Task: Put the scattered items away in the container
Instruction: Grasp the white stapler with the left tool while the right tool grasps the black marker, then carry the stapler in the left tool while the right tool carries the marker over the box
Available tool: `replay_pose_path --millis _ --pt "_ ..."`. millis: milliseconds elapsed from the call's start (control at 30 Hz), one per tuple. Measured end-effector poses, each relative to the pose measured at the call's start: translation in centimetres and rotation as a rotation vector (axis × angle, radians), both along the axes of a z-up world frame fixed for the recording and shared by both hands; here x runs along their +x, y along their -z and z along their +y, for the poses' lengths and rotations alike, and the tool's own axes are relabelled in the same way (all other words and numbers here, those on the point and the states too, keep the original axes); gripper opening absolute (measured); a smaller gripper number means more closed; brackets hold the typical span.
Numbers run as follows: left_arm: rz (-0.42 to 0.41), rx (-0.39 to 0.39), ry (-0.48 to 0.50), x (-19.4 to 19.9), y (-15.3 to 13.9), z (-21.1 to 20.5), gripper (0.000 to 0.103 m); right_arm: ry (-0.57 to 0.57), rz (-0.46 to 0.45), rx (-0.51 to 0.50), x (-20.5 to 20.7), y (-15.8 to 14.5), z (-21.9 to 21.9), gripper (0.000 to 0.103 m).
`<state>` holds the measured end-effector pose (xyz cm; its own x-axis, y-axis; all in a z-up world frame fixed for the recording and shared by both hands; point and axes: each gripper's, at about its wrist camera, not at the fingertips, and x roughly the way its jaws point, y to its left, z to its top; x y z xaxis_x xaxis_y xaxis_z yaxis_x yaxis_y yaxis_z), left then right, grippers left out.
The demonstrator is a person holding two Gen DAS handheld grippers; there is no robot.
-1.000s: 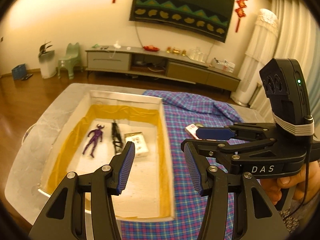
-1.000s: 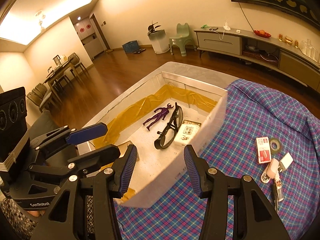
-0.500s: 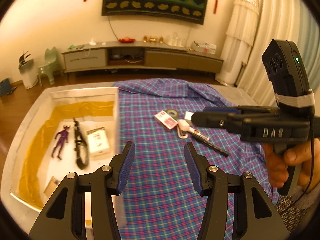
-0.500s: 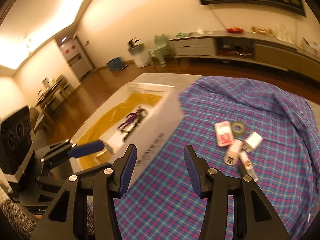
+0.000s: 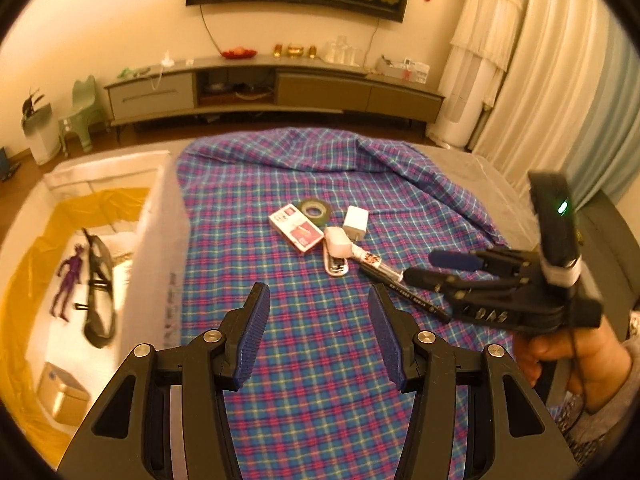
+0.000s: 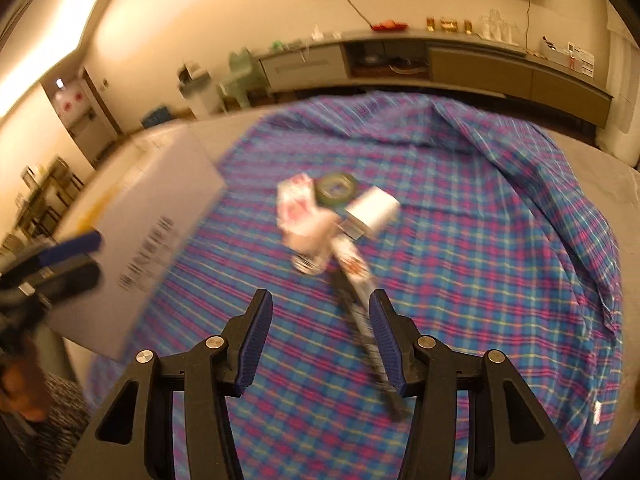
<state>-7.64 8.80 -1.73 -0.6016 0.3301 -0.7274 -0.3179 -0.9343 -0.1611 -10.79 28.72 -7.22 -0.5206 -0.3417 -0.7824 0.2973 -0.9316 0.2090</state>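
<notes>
A white box point(image 5: 160, 248) with a yellow lining stands at the left and holds a purple figure point(image 5: 68, 280), black glasses point(image 5: 98, 280) and small cartons. On the plaid cloth point(image 5: 320, 352) lie a red-white card pack point(image 5: 295, 228), a green tape roll point(image 5: 316, 210), a white charger point(image 5: 355, 219), a stapler point(image 5: 335, 246) and a black pen point(image 5: 400, 284). My left gripper point(image 5: 319, 330) is open and empty above the cloth. My right gripper point(image 6: 320, 338) is open, close over the pen point(image 6: 360, 304); it also shows in the left wrist view point(image 5: 424, 268).
The cloth covers a grey table point(image 5: 492, 176). A long TV cabinet point(image 5: 276, 88) stands along the far wall, with a green child's chair point(image 5: 82, 104) and a white bin point(image 5: 38, 132) to its left. Curtains point(image 5: 560, 80) hang at the right.
Both grippers have swung right, away from the box and toward the cluster of items. The right gripper has dropped closer to the pen. Both stay open.
</notes>
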Motion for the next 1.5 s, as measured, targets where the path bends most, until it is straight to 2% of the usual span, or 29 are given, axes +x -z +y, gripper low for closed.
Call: replay_pose_path --millis 100,367,500,867,900,967,1000,1233,1500 --pt "-0.011 -0.01 0.009 -0.9 0.8 1.6 0.054 -0.029 -0.028 0.081 -0.5 1.7 0.5 0.053" --pt "-0.028 -0.049 0.019 -4.3 3.8 5.4 0.054 -0.12 -0.073 0.162 0.0 4.3 -0.3 0.053" --pt "-0.029 -0.056 -0.01 -6.5 5.2 6.2 0.054 -0.124 -0.099 0.169 -0.1 5.1 -0.2 0.043" --pt "-0.064 -0.043 -0.036 -10.2 8.6 7.5 0.053 -0.114 -0.092 0.13 0.1 5.1 0.4 0.039" --pt "-0.073 -0.039 -0.042 -10.5 8.9 7.4 0.05 -0.11 -0.094 0.125 0.2 5.1 0.5 0.037" --pt "-0.091 -0.027 -0.061 -11.0 9.6 7.1 0.034 -0.094 -0.098 0.128 0.1 5.0 0.7 0.02" --pt "-0.096 -0.017 -0.068 -11.3 9.8 6.9 0.029 -0.086 -0.101 0.12 0.1 5.0 0.9 0.019" --pt "-0.081 -0.01 -0.063 -11.2 9.9 6.7 0.027 -0.079 -0.11 0.08 0.1 5.1 1.2 0.018" --pt "-0.044 -0.044 -0.045 -11.9 10.2 8.0 0.028 -0.088 -0.049 0.106 -0.5 5.3 0.2 0.02"
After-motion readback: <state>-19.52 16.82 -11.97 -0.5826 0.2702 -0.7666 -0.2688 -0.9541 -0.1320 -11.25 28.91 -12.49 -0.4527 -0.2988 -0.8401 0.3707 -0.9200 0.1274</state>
